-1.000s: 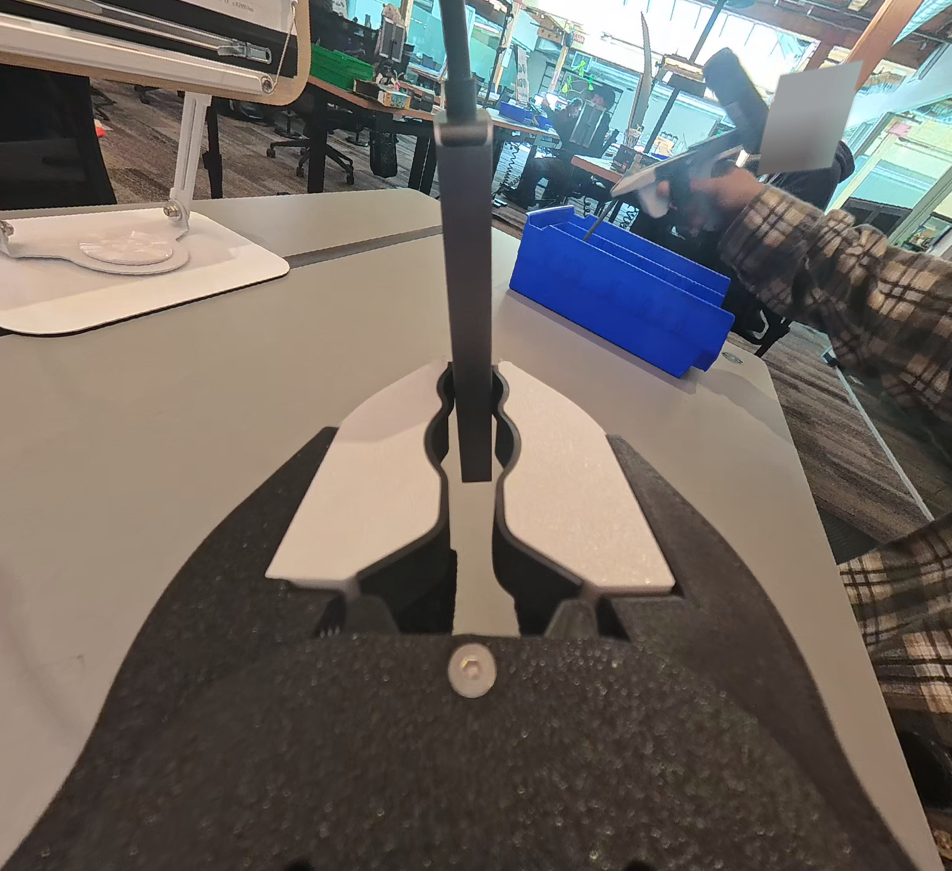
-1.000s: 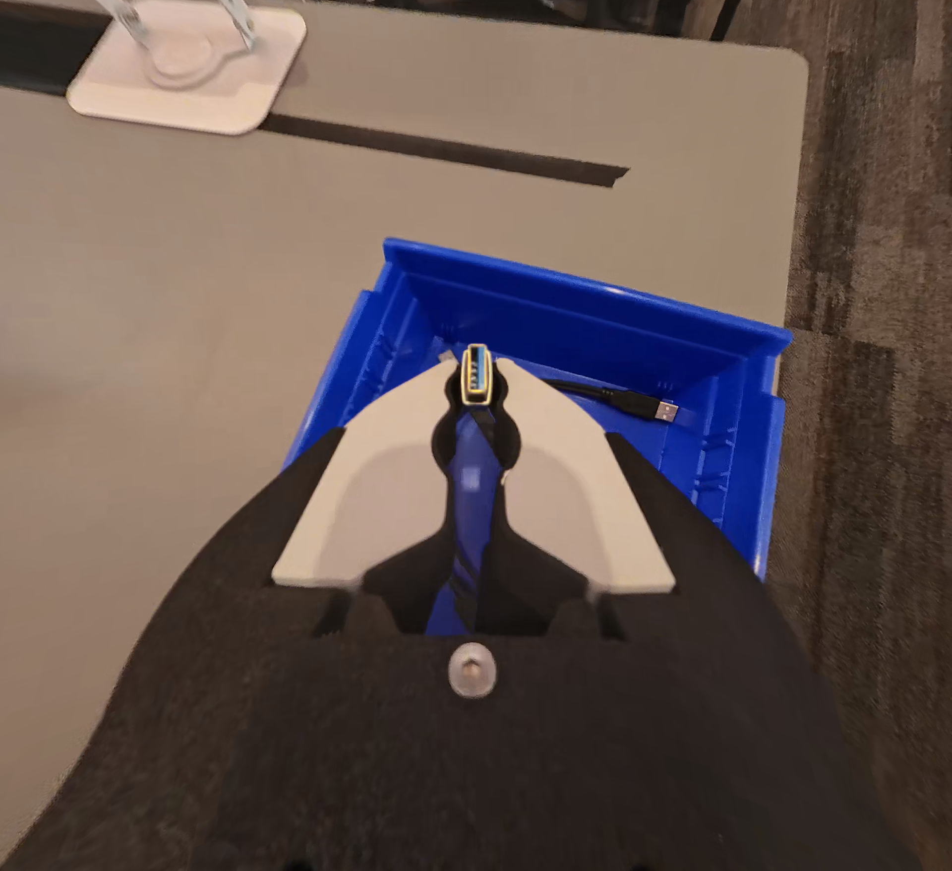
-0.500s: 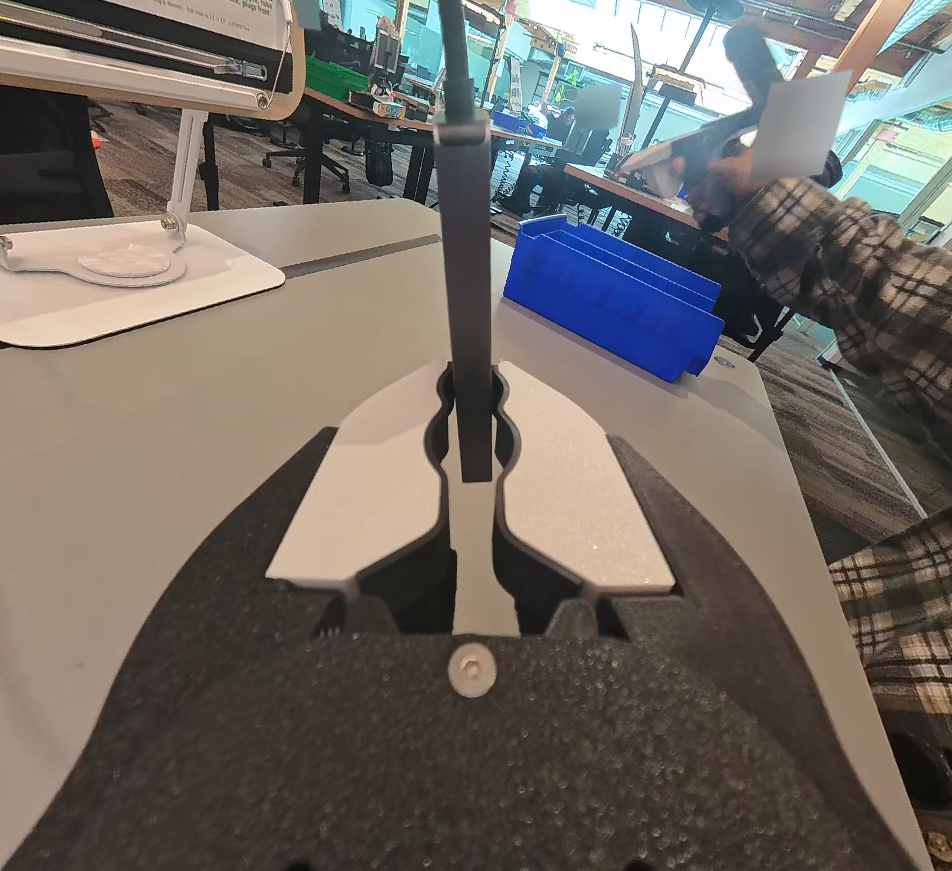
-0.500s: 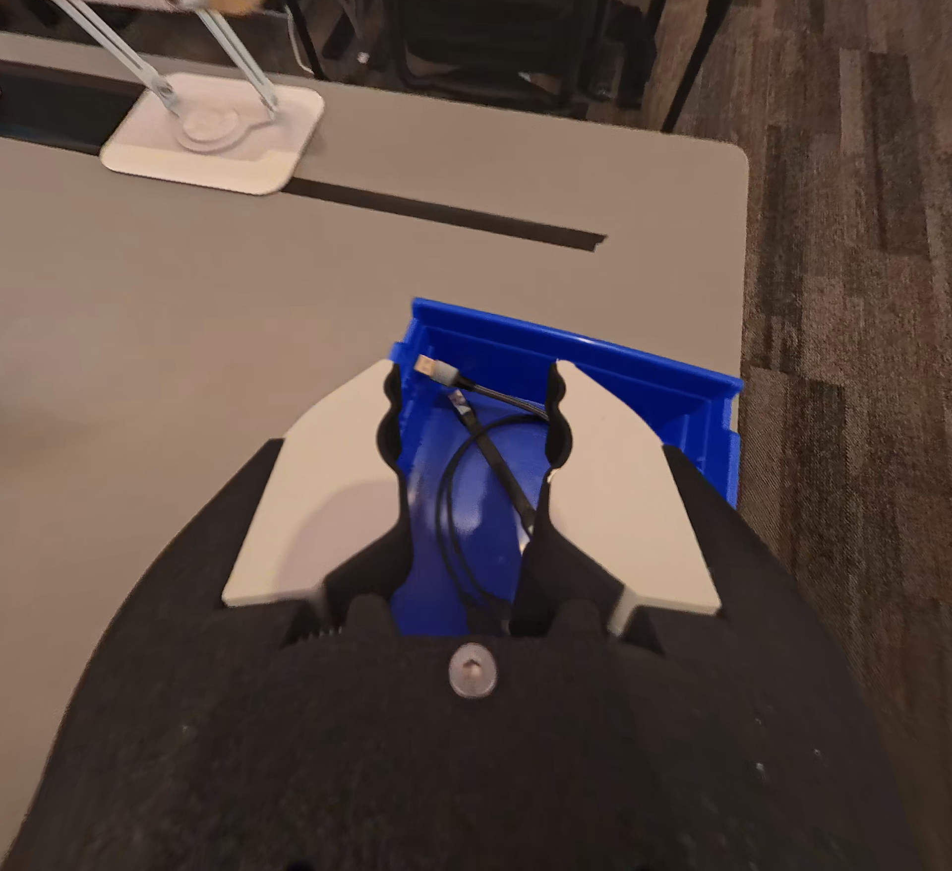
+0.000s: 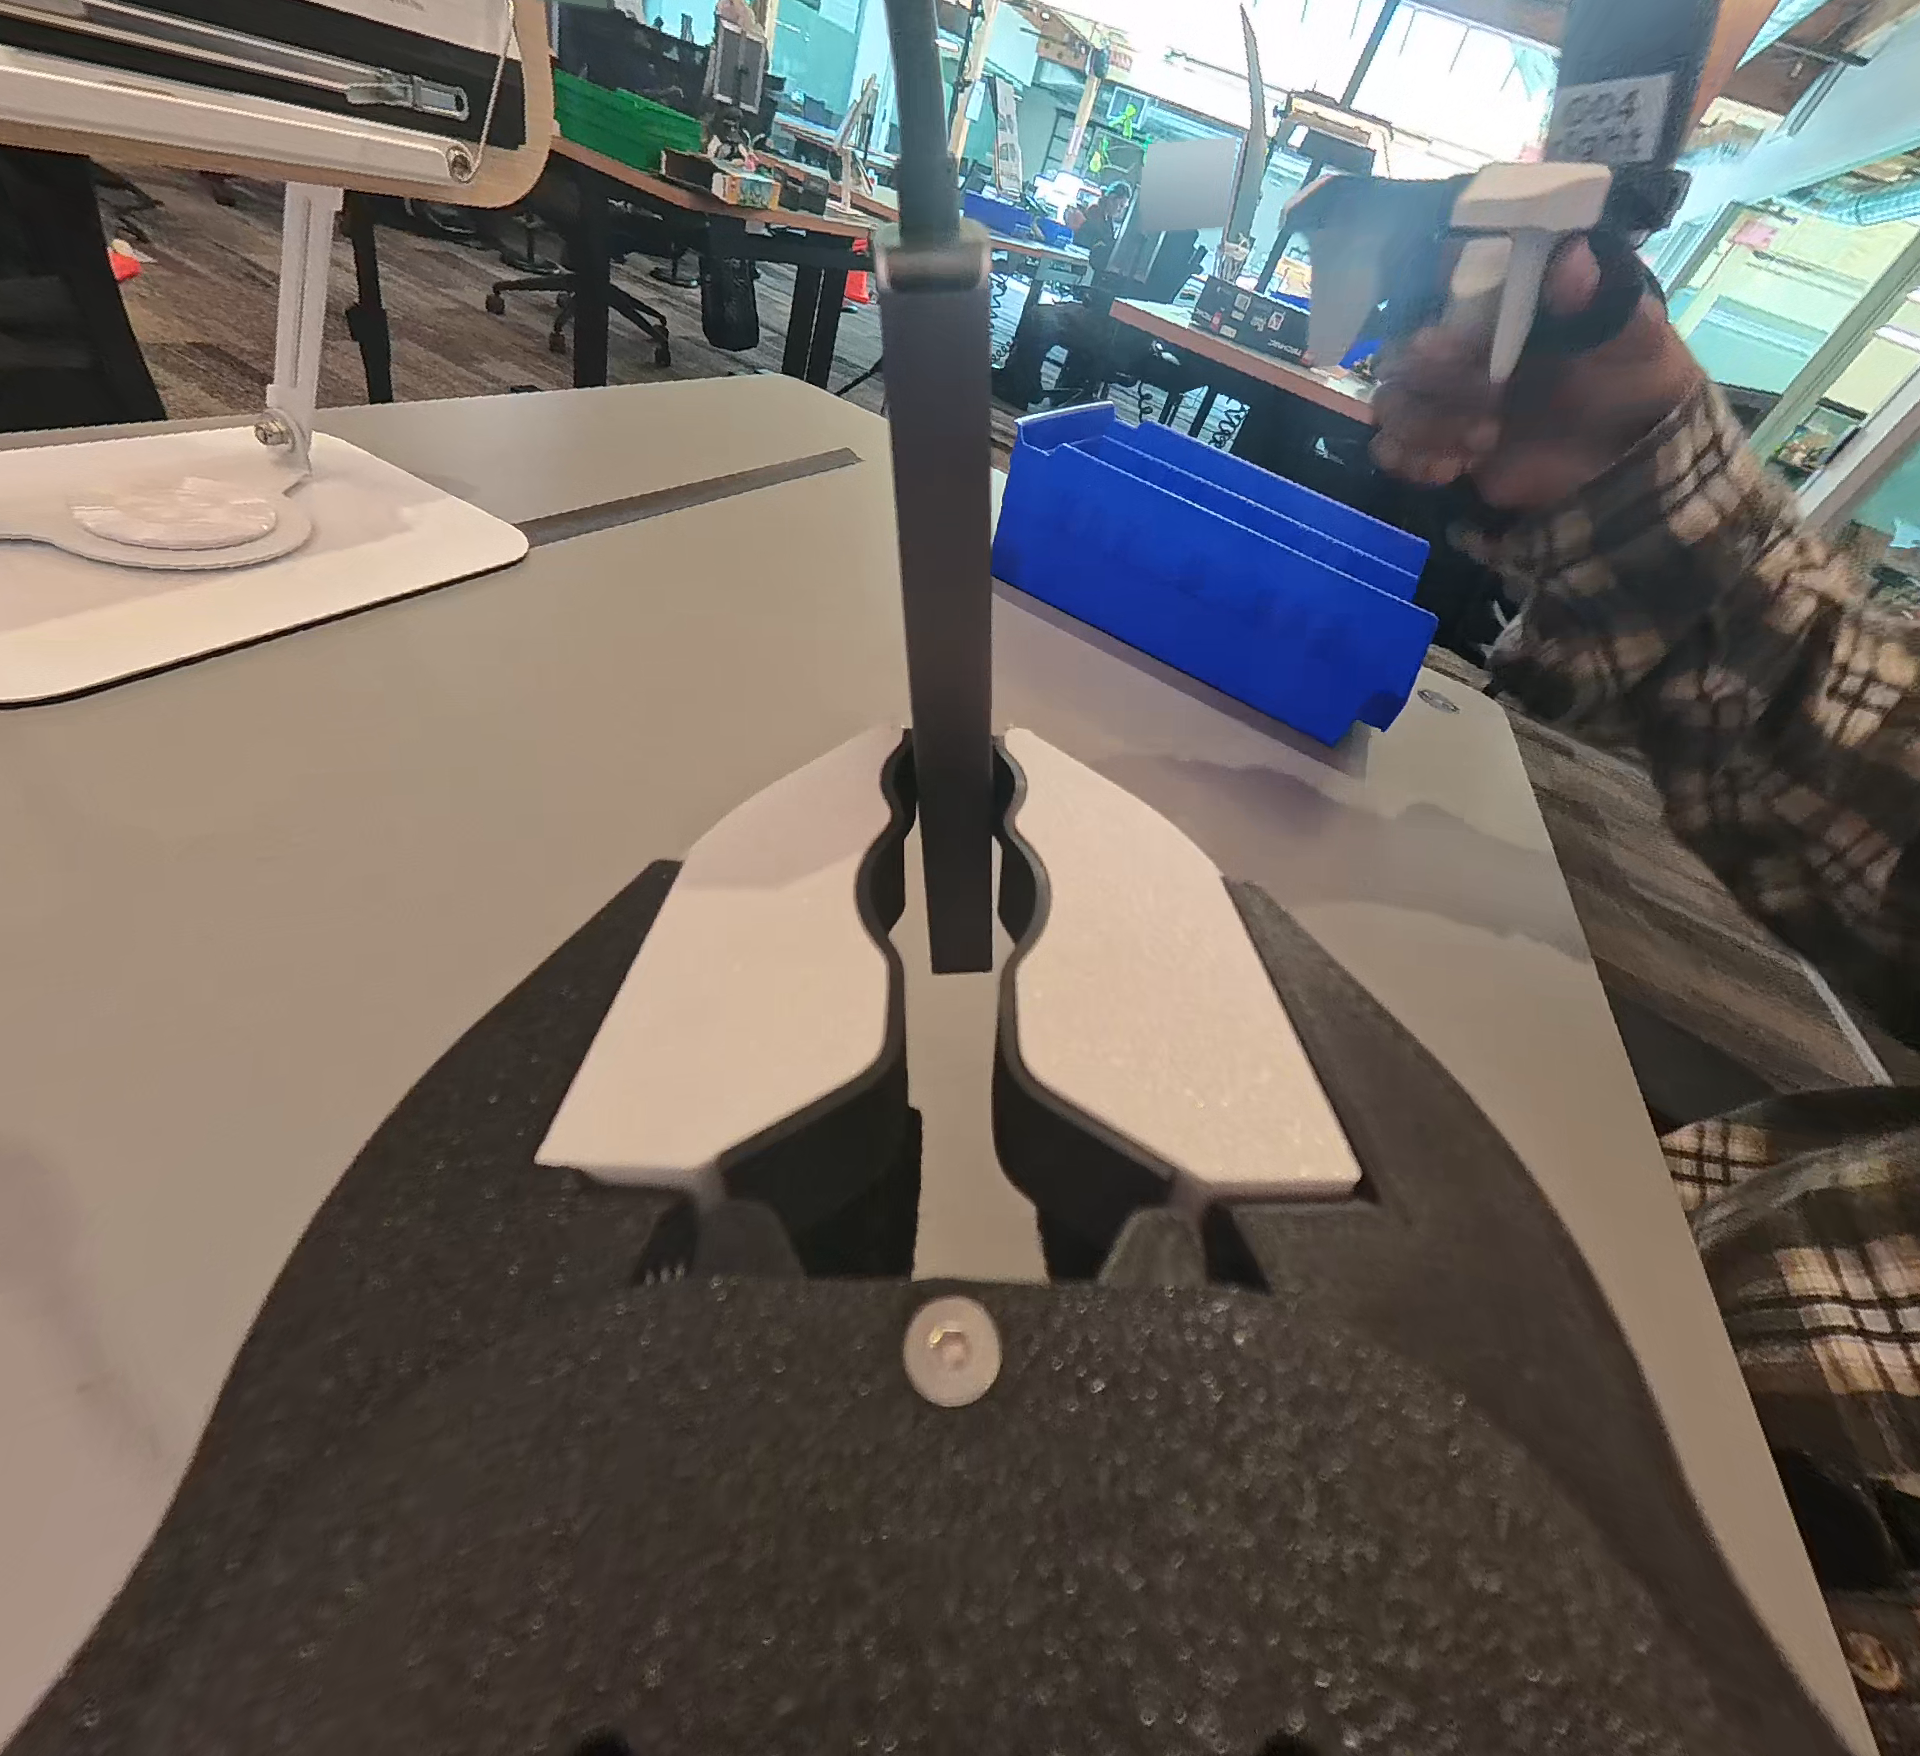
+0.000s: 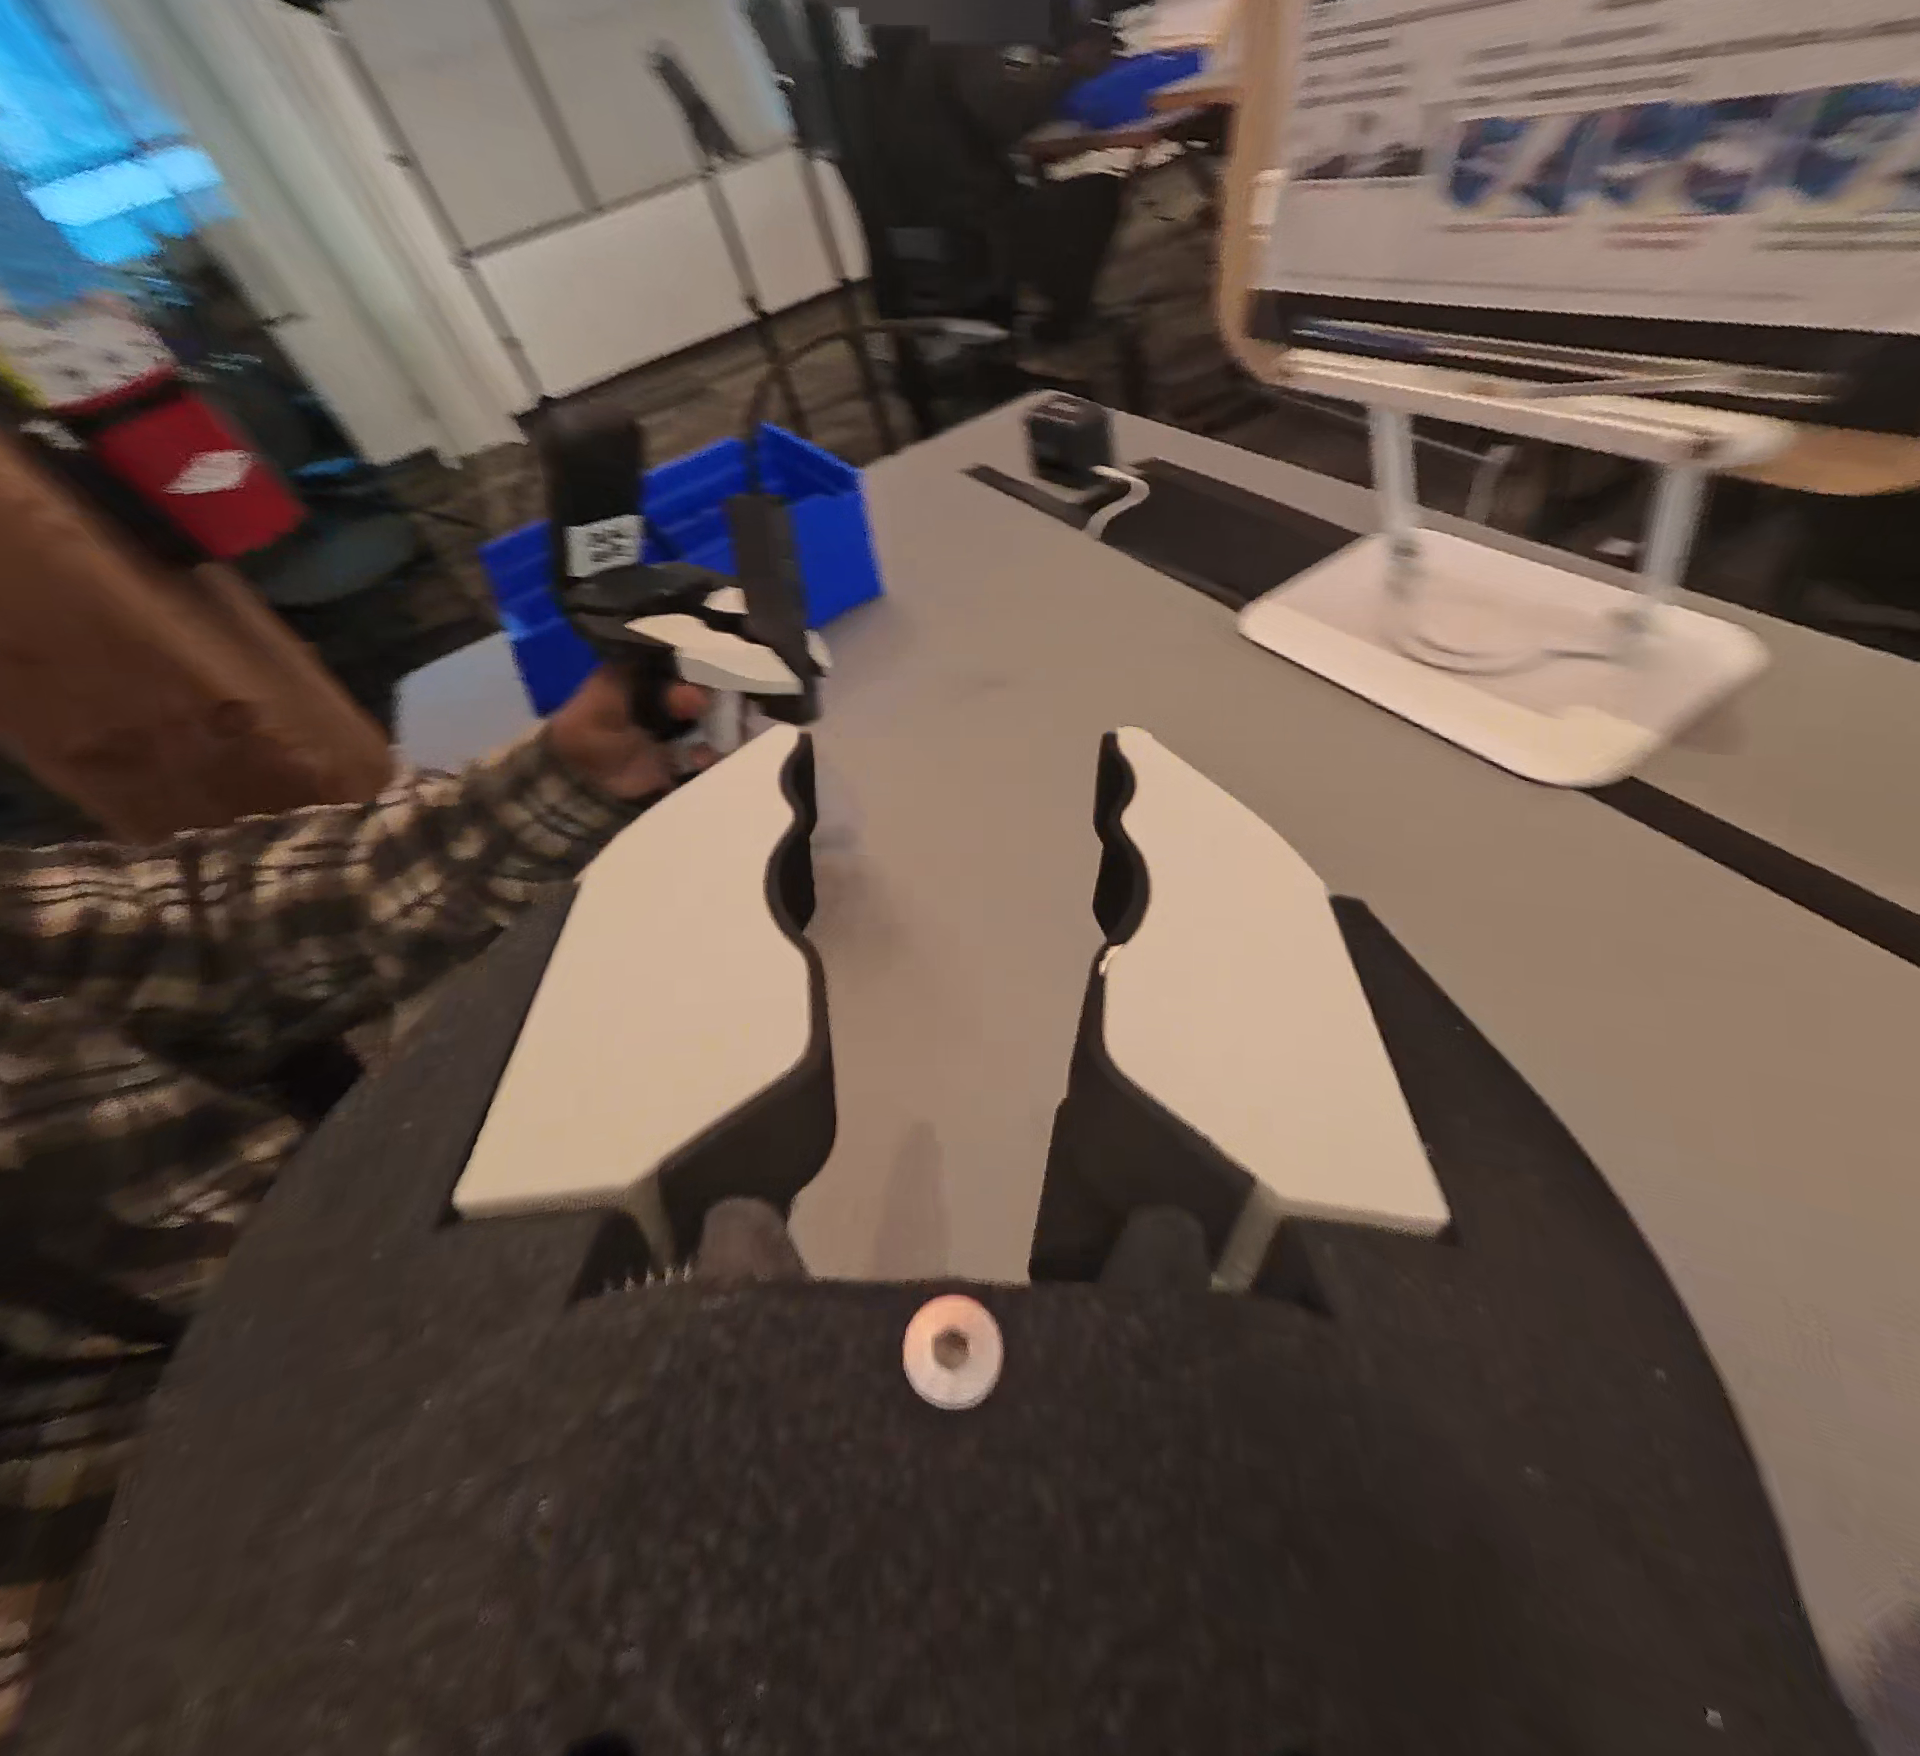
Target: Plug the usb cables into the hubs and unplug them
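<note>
Ahead of the left gripper (image 5: 951, 771) lies the grey table (image 5: 312, 875), with a blue plastic bin (image 5: 1205, 553) ahead to its right. Its fingers clamp a slim dark-grey USB hub (image 5: 940, 615) pointing forward. The right gripper (image 6: 956, 750) is wide open and empty; it seemingly must fetch a cable next.

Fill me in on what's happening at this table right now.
A person in a plaid sleeve works two handheld grippers. The left gripper is shut on a slim dark USB hub, held upright with its cable rising from the top. The right gripper is open and empty, above the grey table. A blue bin sits at the table's far corner.
</note>
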{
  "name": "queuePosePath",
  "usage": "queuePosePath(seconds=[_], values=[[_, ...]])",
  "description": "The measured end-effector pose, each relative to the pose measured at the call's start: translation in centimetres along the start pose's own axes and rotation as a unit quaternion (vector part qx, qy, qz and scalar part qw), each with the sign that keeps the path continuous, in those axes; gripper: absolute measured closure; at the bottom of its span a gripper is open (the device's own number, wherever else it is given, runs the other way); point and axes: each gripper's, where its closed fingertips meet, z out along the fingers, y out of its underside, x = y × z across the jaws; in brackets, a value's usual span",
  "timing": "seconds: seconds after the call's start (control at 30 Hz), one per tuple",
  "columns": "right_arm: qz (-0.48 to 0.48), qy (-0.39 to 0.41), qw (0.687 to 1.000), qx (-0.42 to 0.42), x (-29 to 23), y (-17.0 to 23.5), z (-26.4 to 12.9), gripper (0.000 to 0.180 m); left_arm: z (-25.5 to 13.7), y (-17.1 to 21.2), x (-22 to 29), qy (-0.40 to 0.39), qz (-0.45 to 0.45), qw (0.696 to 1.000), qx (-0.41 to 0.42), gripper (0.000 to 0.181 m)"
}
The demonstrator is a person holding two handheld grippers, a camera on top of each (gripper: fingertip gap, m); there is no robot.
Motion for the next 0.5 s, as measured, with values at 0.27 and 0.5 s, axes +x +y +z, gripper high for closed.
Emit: queuePosePath(seconds=[0.27,0.5], values=[[-0.008,-0.181,0.983,-0.004,-5.6,2.2,10.5,0.127,0.9,0.3,2.4,0.061,0.01,0.998,-0.011,0.169],[-0.035,-0.275,0.96,-0.032,-9.5,3.1,16.5,0.132,1.8,1.3,4.6,0.105,0.032,0.993,-0.038,0.17]])
